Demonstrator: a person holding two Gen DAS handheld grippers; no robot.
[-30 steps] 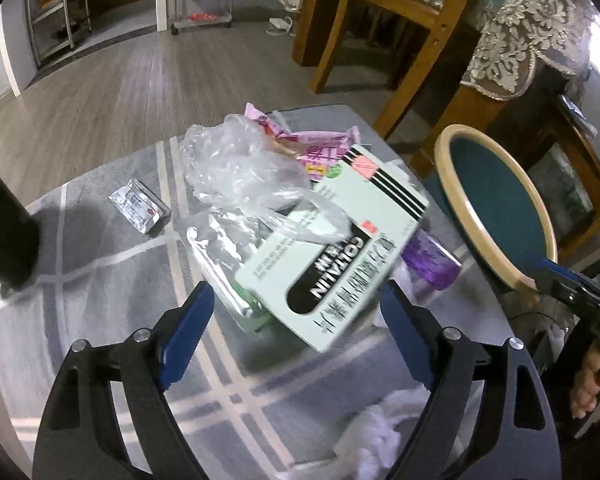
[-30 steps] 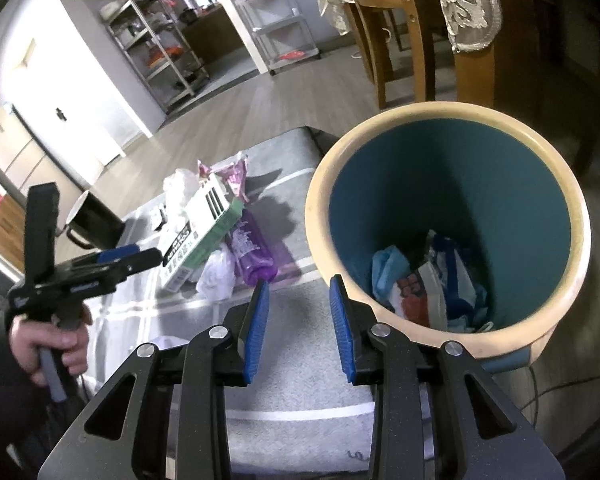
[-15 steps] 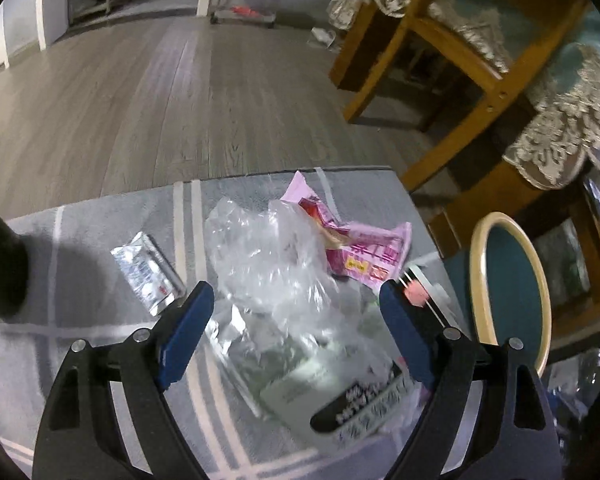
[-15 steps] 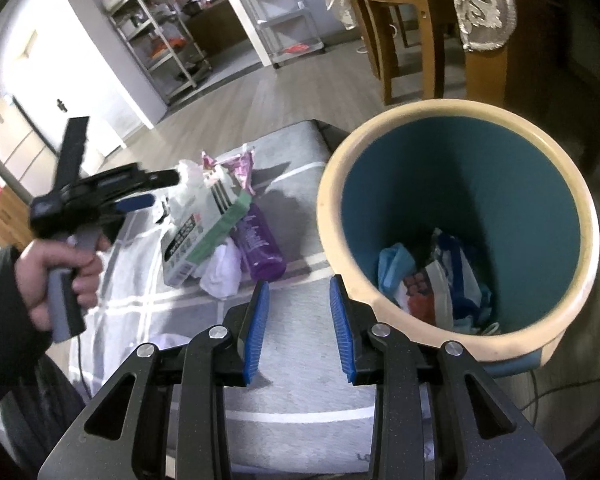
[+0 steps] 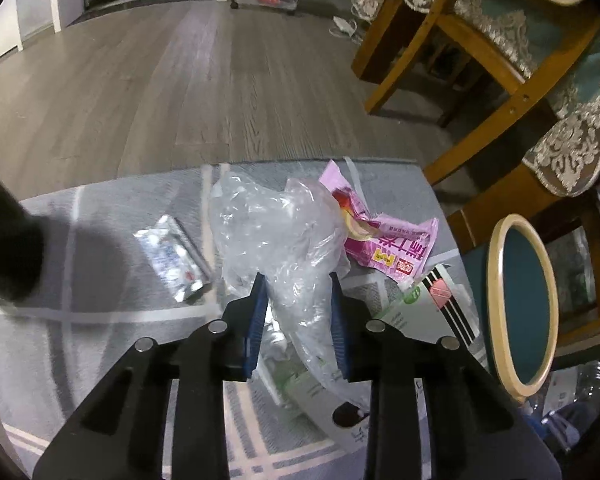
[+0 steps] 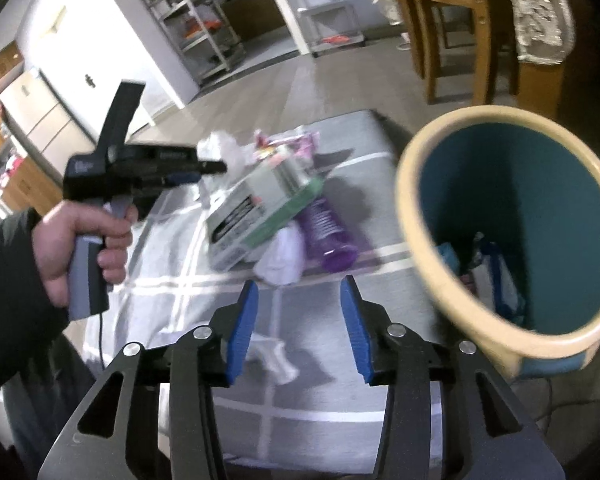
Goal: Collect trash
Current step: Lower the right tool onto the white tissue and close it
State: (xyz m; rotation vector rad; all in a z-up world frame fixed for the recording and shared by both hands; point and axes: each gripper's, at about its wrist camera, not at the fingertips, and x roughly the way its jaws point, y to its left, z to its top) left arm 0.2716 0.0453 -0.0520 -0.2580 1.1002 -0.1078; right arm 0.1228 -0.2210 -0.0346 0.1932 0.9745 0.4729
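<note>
L wrist view, left to right: a small silver sachet [image 5: 171, 258] lies flat on the grey striped table [image 5: 80, 340], long axis running away and to the left. Just right of it sits a crumpled clear plastic bag [image 5: 276, 232], bulk standing upright w/ its lower tail running down toward the camera. The left gripper [image 5: 298, 312] has its blue fingers [image 5: 257, 320] narrowed onto that tail, plastic pinched between them. Behind the bag, a pink wrapper [image 5: 392, 246] lies w/ long axis pointing right. Under and right of the bag lies a white-and-green box [image 5: 428, 312], partly hidden. Far right: teal bin w/ cream rim [image 5: 496, 300], beside the table.

R wrist view: the right gripper [image 6: 300, 320] hovers above the table, fingers moderately apart, nothing between them. A purple bottle [image 6: 330, 232] lies beside the box, long axis running toward the camera. Bin at right holds some trash.
</note>
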